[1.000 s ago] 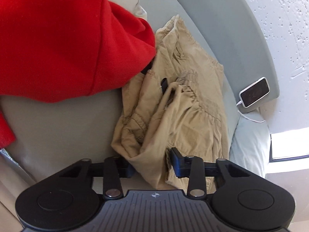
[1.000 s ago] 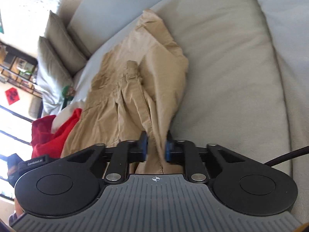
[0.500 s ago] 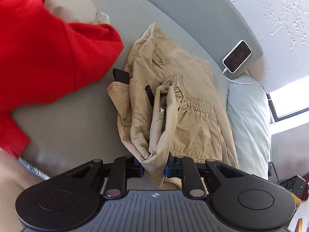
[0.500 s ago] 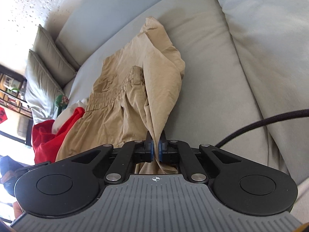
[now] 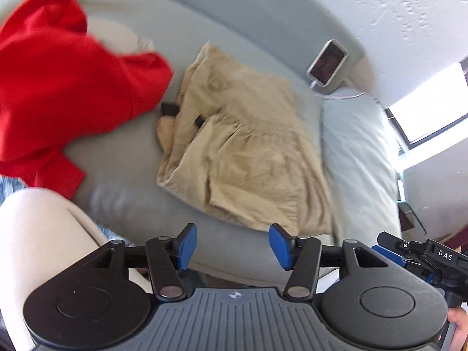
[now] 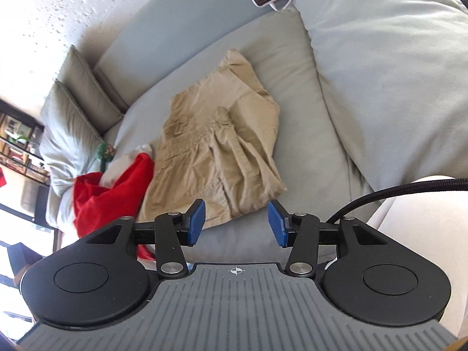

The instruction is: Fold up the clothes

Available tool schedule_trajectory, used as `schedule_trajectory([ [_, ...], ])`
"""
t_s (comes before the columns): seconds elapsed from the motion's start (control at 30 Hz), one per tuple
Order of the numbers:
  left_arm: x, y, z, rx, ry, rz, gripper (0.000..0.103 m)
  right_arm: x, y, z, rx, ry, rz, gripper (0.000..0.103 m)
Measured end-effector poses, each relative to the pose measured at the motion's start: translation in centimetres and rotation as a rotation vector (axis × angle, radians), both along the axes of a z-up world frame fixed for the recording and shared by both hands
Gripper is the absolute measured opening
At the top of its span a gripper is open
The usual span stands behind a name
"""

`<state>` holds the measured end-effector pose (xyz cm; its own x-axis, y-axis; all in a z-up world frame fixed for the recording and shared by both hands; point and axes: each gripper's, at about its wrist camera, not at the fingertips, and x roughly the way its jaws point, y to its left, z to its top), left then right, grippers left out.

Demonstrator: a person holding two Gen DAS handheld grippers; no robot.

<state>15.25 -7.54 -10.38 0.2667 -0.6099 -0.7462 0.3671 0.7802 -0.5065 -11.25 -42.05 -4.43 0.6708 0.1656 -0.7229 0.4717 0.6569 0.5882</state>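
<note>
Tan shorts (image 5: 245,158) lie loosely folded on the grey sofa seat (image 5: 117,181); they also show in the right wrist view (image 6: 216,158). My left gripper (image 5: 232,247) is open and empty, just short of the shorts' near edge. My right gripper (image 6: 235,223) is open and empty, just short of the shorts' near hem. A red garment (image 5: 58,87) lies to the left of the shorts, and shows in the right wrist view (image 6: 117,181).
A phone (image 5: 327,63) on a white cable leans on the sofa back. A pale cushion (image 5: 356,158) lies right of the shorts. Grey pillows (image 6: 73,102) stand at the far end. A black cable (image 6: 395,190) crosses on the right. My knee (image 5: 38,248) is at lower left.
Both grippers have let go of the shorts, opened and pulled back. The shorts now lie flat on the seat.
</note>
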Motion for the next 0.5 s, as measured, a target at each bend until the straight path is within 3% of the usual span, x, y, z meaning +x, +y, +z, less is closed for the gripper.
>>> schedule_trajectory([
  [0.1, -0.5, -0.5, 0.9, -0.040, -0.113, 0.012, 0.067, -0.5, 0.3, 0.8, -0.030, -0.036, -0.001, 0.052],
  [0.17, -0.4, -1.4, 0.6, -0.029, -0.129, 0.026, 0.067, -0.7, 0.2, 0.7, -0.055, -0.064, -0.034, 0.052],
  [0.23, -0.2, -2.4, 0.2, -0.015, -0.141, 0.041, 0.067, -1.3, -0.3, 0.0, 0.002, -0.145, -0.072, 0.052],
  [0.3, -0.4, -2.7, -0.3, -0.011, -0.128, 0.034, 0.067, -1.9, -1.4, -1.6, 0.152, -0.237, -0.126, 0.052],
  [0.43, -0.6, -3.4, -1.2, 0.001, -0.099, 0.021, 0.067, -2.8, -3.5, -6.7, 0.694, -0.491, -0.244, 0.054],
  [0.47, -0.6, -3.5, -1.4, 0.004, -0.092, 0.019, 0.067, -2.9, -3.6, -7.7, 0.785, -0.529, -0.272, 0.060],
  [0.5, -0.6, -3.7, -1.6, 0.006, -0.087, 0.016, 0.067, -3.1, -3.7, -7.8, 0.790, -0.552, -0.299, 0.061],
])
